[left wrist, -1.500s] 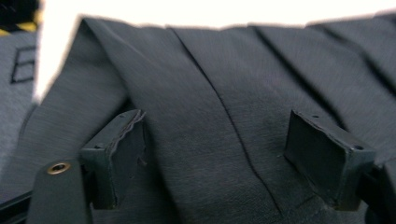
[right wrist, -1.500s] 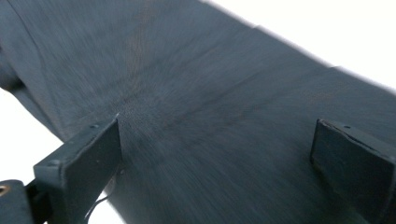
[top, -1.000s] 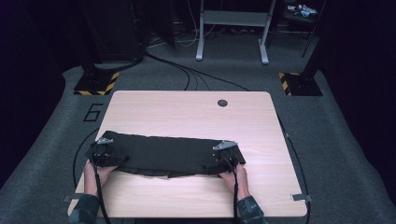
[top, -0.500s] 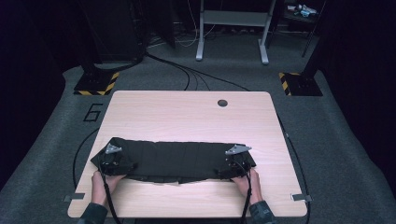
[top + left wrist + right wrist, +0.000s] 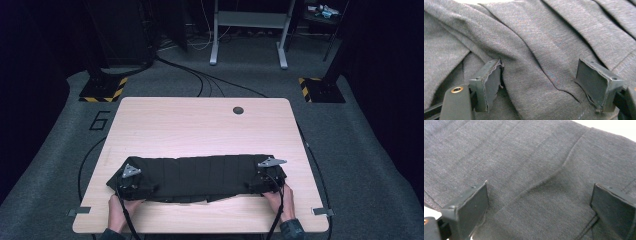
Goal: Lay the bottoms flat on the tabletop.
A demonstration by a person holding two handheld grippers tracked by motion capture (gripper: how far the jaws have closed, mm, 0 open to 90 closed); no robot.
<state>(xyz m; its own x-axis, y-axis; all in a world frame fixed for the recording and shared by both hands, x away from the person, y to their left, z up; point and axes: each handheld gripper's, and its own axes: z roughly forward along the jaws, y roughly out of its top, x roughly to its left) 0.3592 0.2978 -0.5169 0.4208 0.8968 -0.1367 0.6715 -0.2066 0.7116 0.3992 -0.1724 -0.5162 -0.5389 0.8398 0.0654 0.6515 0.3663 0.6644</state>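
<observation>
A dark grey cloth (image 5: pixel 200 172) lies folded into a long band across the near part of the wooden table (image 5: pixel 200 125). My left gripper (image 5: pixel 132 179) rests on the cloth's left end and my right gripper (image 5: pixel 267 175) on its right end, each held by a hand coming from the near edge. In the left gripper view my left gripper (image 5: pixel 549 72) stands open, with wrinkled cloth (image 5: pixel 536 45) spread between the jaws and bunched against the left pad. In the right gripper view my right gripper (image 5: pixel 539 195) is open wide over smooth cloth (image 5: pixel 524 157).
A round grommet hole (image 5: pixel 238 110) sits near the table's far edge. On the carpet beyond stand a grey frame (image 5: pixel 248 30) and two yellow-and-black striped bases (image 5: pixel 102 90). Cables (image 5: pixel 200 80) run across the floor toward the table.
Both hands with their grippers have moved toward the table's near edge, and the cloth has slid that way with them. The jaws stay as wide apart as before.
</observation>
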